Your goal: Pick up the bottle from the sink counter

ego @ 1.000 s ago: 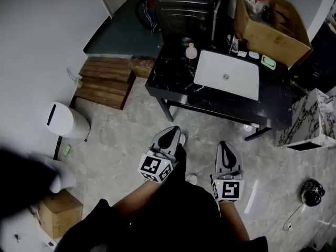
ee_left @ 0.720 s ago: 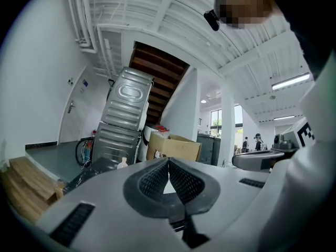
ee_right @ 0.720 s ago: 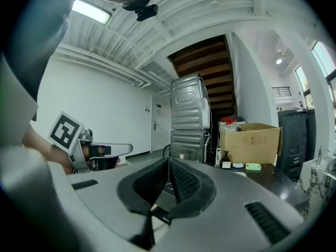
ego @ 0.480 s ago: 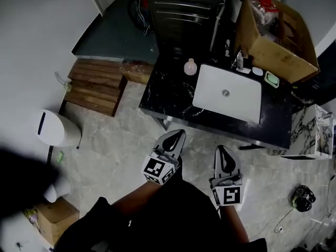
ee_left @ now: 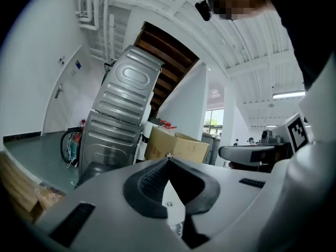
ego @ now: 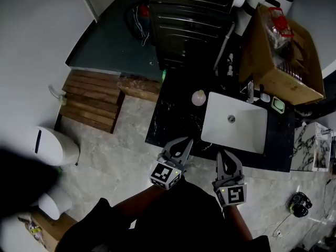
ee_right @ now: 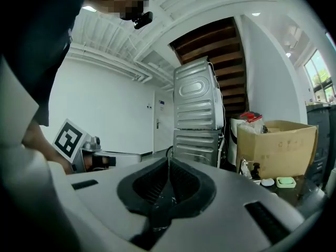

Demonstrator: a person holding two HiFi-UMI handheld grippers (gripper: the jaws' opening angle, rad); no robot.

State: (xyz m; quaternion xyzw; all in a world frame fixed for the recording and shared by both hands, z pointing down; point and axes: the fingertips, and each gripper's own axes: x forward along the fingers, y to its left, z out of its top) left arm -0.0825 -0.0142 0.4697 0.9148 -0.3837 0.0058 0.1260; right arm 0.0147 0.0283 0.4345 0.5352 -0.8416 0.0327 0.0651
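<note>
A small round pink bottle (ego: 198,97) stands on the black sink counter (ego: 173,117), just left of the white basin (ego: 239,133). My left gripper (ego: 185,142) is shut and empty, its tips over the counter's near edge, well short of the bottle. To its right, my right gripper (ego: 223,155) is shut too, at the basin's near edge. In the left gripper view the left gripper (ee_left: 168,157) has its jaws pressed together. The right gripper (ee_right: 169,160) looks the same in the right gripper view. Neither gripper view shows the pink bottle.
A cardboard box (ego: 283,51) of goods sits at the counter's back right, with small bottles (ego: 250,92) and a green soap dish (ego: 278,106) behind the basin. Stacked metal machines (ego: 189,14) stand behind. Wooden steps (ego: 89,101) and a white bin (ego: 50,146) lie left.
The person has stepped toward the counter: both shut grippers went from over the floor to the counter's near edge, and the bottle and basin now lie closer.
</note>
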